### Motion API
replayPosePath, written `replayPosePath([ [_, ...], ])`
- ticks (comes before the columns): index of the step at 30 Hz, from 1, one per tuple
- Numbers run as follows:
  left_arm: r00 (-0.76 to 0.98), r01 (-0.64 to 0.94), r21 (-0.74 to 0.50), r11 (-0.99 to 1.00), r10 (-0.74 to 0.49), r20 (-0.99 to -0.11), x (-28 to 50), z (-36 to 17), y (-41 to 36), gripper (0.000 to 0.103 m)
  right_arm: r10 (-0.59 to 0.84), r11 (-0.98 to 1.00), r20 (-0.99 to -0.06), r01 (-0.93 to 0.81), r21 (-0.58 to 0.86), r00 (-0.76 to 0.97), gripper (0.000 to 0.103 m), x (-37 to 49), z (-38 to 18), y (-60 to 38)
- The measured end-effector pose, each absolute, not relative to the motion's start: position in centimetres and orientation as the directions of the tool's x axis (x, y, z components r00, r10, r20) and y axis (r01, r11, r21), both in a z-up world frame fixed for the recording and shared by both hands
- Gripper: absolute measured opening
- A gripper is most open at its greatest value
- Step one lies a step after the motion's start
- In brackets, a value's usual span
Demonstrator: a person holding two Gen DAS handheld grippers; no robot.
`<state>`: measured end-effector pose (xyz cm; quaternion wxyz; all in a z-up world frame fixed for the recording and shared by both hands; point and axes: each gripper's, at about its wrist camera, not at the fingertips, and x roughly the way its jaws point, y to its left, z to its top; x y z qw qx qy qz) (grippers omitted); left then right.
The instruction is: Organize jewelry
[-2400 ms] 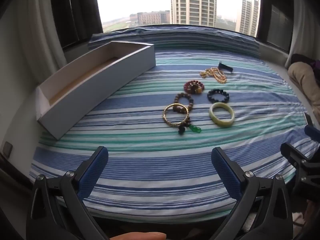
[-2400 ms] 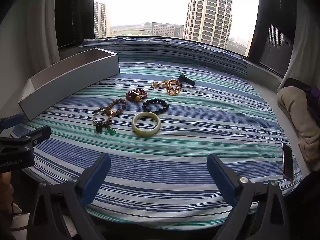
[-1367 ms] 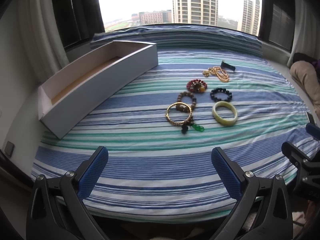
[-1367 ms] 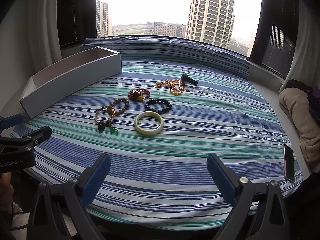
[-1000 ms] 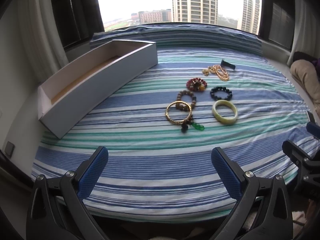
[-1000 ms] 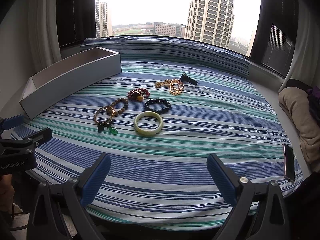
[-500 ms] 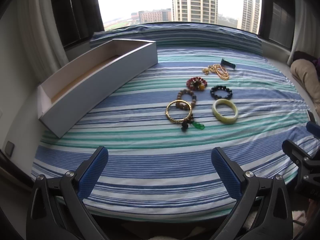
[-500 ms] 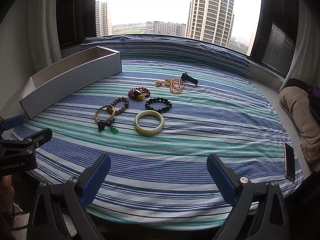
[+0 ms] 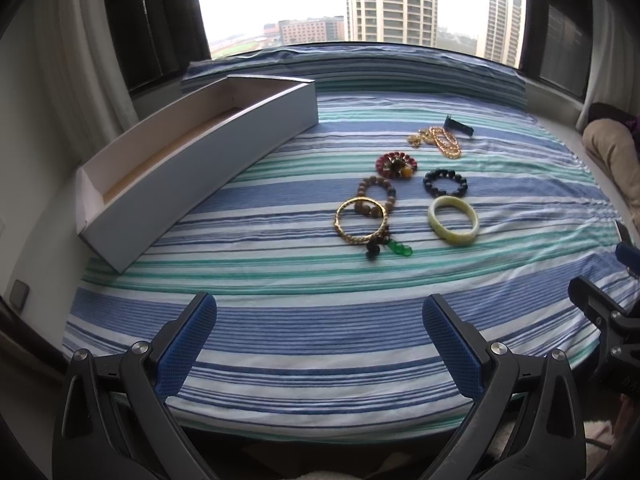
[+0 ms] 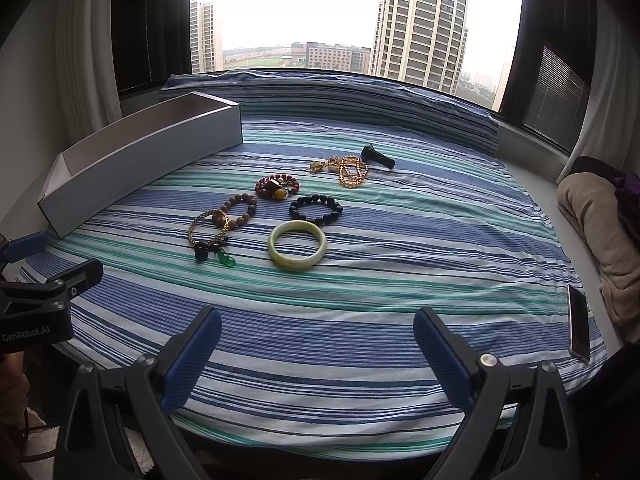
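Both tools are held back at the near edge of the striped bedspread, nothing yet lifted. The left gripper and the right gripper each stand with jaws spread wide and empty. The jewelry lies ahead of both, mid-bed: a gold bangle with dark and green charms nearest the left tool, a pale jade bangle nearest the right, beaded bracelets and a gold chain beyond. The long white box sits well apart to the left, its long axis running diagonally away, open top unobstructed. In my judgement the left side has the shorter carry. Bare cloth surrounds the cluster; a phone lies at the right edge.
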<state>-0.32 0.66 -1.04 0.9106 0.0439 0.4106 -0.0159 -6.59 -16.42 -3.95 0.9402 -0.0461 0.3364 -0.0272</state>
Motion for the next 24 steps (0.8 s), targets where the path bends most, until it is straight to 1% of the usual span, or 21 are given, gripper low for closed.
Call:
replayPosePath([
  [17, 0.646, 0.083, 0.094, 0.992, 0.018, -0.763, 0.13, -1.27, 0.22, 0.102, -0.078, 0.996, -0.637, 0.026, -0.091, 0.767, 0.099, -6.39, -4.15, -17.06],
  [24, 0.629, 0.088, 0.082, 0.993, 0.008, -0.777, 0.40, -1.67, 0.49, 0.102, -0.078, 0.995, -0.641, 0.025, -0.092, 0.764, 0.099, -6.31, -4.21, -17.09],
])
